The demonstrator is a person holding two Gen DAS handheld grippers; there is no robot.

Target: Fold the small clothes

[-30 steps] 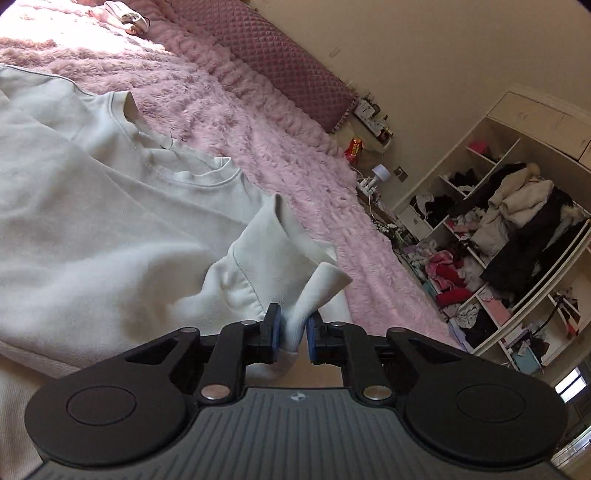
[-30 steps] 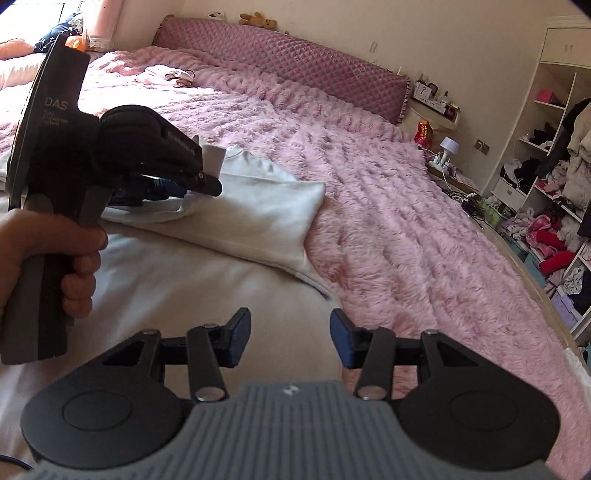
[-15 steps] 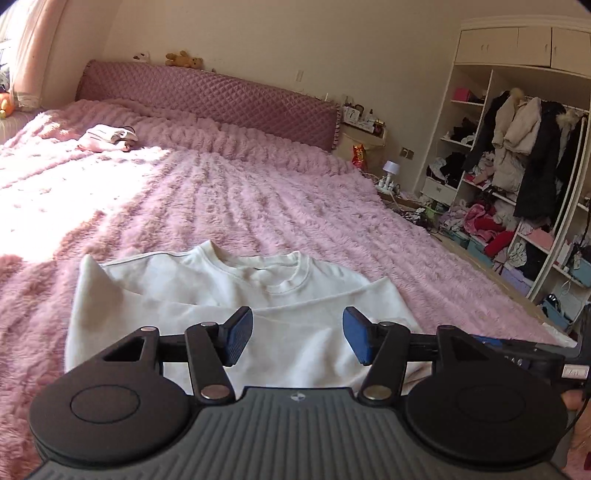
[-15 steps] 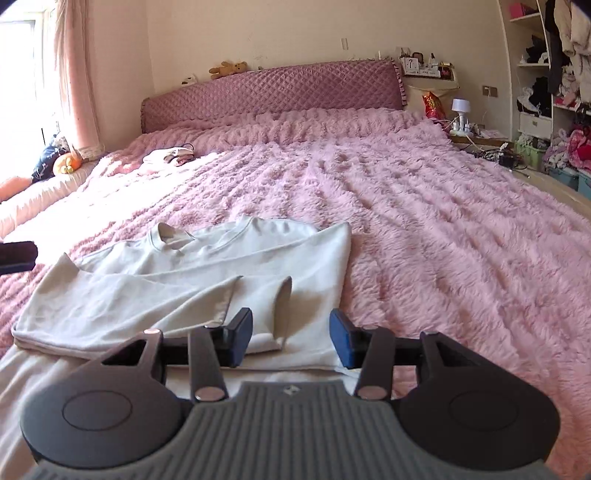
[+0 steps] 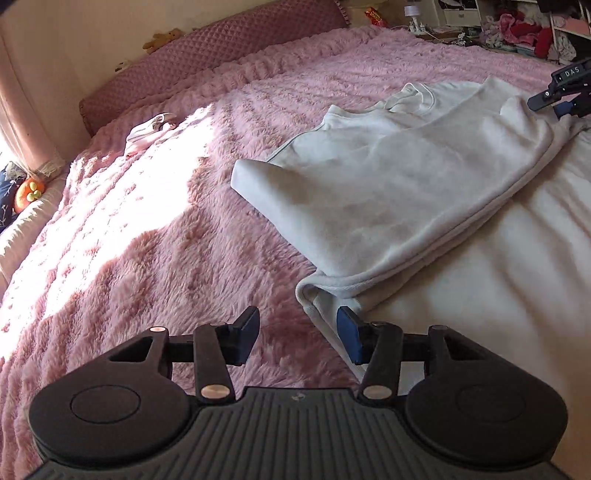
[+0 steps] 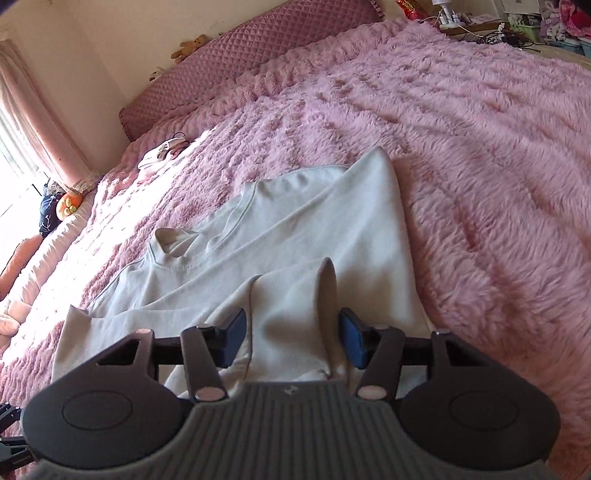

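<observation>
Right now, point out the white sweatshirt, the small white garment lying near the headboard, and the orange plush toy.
white sweatshirt (image 5: 388, 184): left wrist view, on its folded body.
small white garment (image 6: 162, 155): right wrist view, on its middle.
orange plush toy (image 5: 29, 190): left wrist view, on its round orange front.

Pink shaggy bedspread (image 6: 461, 140) across whole bed; quilted mauve headboard (image 6: 266, 40) along wall, small teddy bear (image 6: 192, 46) on top. Pink curtain (image 6: 40, 122) at left, orange plush toy (image 6: 68, 205) below it. Table lamp (image 5: 413, 9) and cluttered shelves (image 5: 517, 26) beyond bed.
</observation>
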